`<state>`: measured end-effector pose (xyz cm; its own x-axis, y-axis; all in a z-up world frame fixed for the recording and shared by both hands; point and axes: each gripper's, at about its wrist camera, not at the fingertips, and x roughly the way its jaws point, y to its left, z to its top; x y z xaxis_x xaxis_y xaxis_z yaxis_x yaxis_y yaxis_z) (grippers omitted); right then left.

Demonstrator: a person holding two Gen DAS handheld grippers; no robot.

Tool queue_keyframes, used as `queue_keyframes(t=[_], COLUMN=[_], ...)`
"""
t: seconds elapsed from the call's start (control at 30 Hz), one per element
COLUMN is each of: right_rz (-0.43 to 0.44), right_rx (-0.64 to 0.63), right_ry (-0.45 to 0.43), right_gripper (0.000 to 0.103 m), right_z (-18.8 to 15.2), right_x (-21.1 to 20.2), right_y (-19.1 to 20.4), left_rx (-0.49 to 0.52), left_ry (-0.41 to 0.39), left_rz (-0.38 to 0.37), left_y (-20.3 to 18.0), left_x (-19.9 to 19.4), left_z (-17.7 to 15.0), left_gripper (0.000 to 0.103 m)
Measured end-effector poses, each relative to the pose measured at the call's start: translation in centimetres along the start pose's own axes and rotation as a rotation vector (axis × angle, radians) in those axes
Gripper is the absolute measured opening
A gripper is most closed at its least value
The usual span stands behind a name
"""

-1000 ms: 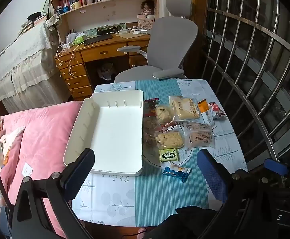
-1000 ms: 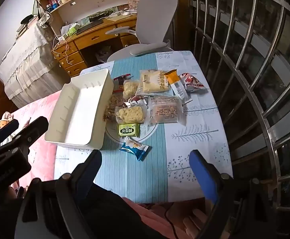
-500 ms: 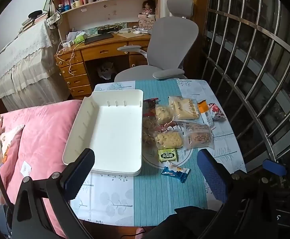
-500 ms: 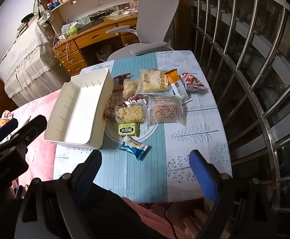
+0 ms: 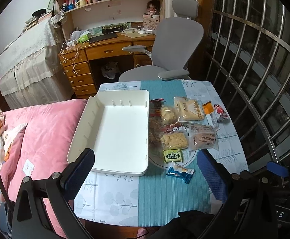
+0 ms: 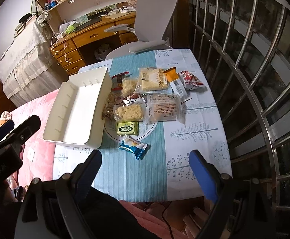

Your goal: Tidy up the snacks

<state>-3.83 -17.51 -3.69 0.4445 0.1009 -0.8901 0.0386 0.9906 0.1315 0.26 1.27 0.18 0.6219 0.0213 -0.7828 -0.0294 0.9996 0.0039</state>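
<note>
On the cloth-covered surface point(image 5: 157, 199) an empty white tray point(image 5: 113, 131) is set at the left, and the snacks point(image 6: 145, 99) are heaped just beside its right wall, with a green packet point(image 6: 128, 129) and a blue packet point(image 6: 134, 146) lying nearest the viewer. The left claw point(image 5: 145, 171) and the right claw point(image 6: 145, 171) are both held spread wide above the near edge, with nothing pinched and no packet touched. A grey chair point(image 5: 173, 45) is seen beyond the far edge.
</note>
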Motion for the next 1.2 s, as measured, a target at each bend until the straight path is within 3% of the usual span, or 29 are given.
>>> queue_keyframes(t=[0.57,1.2], right_rz=[-0.041,-0.099], right_rx=[0.031,0.12], right_ry=[-0.042,-0.054], right_gripper=[0.09,0.09], right_z=[-0.3,-1.2], right_x=[-1.6,-1.8], right_y=[0.7,2.5], left_rx=[-0.01,0.072], left_ry=[0.026,0.055], left_rz=[-0.021,-0.087], left_y=[1.5,3.6], left_x=[0.2,1.6], left_z=[-0.6,-0.4], left_gripper=[0.102,0.102])
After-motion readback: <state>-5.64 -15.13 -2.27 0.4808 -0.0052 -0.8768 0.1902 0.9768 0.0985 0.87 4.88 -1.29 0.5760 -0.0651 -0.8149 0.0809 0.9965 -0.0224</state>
